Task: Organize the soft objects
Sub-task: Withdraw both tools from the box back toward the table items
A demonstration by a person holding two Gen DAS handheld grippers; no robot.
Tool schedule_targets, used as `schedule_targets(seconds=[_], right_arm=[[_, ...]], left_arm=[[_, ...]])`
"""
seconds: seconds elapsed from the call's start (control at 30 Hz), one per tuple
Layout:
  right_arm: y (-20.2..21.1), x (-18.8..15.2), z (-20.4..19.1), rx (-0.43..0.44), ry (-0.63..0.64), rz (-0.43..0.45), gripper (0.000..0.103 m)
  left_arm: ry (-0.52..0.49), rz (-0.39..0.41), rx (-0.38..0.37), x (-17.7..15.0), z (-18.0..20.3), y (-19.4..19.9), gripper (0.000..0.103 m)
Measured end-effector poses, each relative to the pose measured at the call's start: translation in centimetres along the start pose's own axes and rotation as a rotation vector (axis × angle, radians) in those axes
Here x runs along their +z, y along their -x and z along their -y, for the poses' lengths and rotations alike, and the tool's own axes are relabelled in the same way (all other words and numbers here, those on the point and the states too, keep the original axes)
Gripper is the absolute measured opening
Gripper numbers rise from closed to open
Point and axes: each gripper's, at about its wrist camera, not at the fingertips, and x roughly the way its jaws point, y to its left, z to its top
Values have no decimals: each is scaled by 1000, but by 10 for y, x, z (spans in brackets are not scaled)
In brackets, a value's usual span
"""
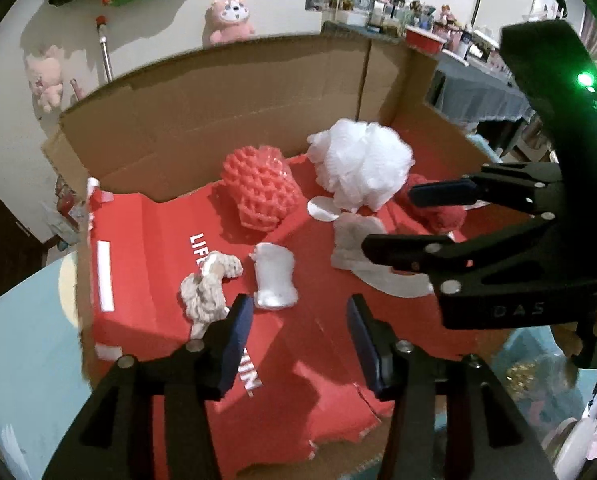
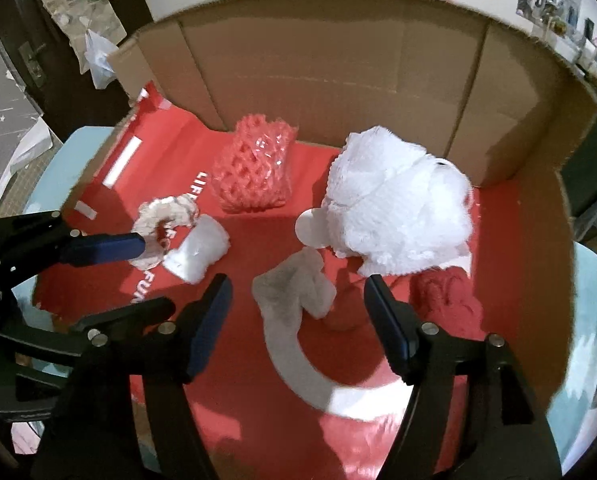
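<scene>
Both grippers spread, empty — sorting not begun.
My right gripper [image 2: 298,320] hangs over the grey sock [image 2: 294,292] on the red sheet [image 2: 238,360]; left gripper [image 1: 300,328] nears the white pad [image 1: 274,280] — I'd pinch mid-fabric, low.

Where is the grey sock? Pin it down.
The grey sock lies on the red sheet between the right hand-held gripper fingers in the right wrist view, just below the white bath pouf and left of the red knit item.

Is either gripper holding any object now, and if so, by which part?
Nothing is held. The left gripper and the right gripper are both open, with nothing between their fingers, above the red sheet.
</scene>
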Motion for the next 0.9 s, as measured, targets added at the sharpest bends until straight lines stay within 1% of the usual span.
schedule_targets(seconds=[0.03, 0.1, 0.13, 0.17, 0.2, 0.23, 0.33, 0.37, 0.4, 0.47, 0.53, 0.57, 0.63, 0.83, 0.9], right_arm=[[8, -2, -2, -2, -3, 12, 67], [27, -7, -8, -10, 8, 42, 67], [36, -9, -10, -13, 9, 53, 67], [44, -13, -11, -15, 8, 65, 67], [53, -18, -16, -18, 7, 80, 67], [68, -23, -20, -28, 7, 103, 68], [105, -37, -35, -46, 28, 169, 76], [114, -43, -38, -48, 32, 185, 77], [125, -48, -42, -48, 34, 207, 77], [146, -59, -50, -49, 32, 251, 77], [169, -75, -57, -51, 26, 296, 79], [181, -85, -60, -55, 28, 323, 82], [200, -100, -68, -74, 33, 375, 84], [249, -159, -88, -155, 43, 534, 86], [260, -178, -94, -173, 41, 571, 90]], left_arm=[[2, 10, -1, -1, 0, 4, 54], [10, 49, -10, -6, 6, 22, 64], [13, 63, -11, -4, 7, 29, 66], [15, 94, -11, -9, 11, 43, 71], [15, 112, -11, -8, 16, 48, 76], [14, 140, -11, -11, 21, 60, 78], [14, 222, -5, -20, 32, 87, 88], [11, 262, 2, -26, 38, 101, 93], [9, 286, 4, -25, 40, 107, 97], [6, 362, 13, -38, 50, 131, 98], [10, 404, 13, -46, 56, 145, 101], [17, 437, 13, -55, 60, 156, 103], [27, 485, 24, -66, 67, 172, 103], [57, 586, 46, -104, 79, 204, 103], [67, 609, 52, -119, 85, 210, 103]])
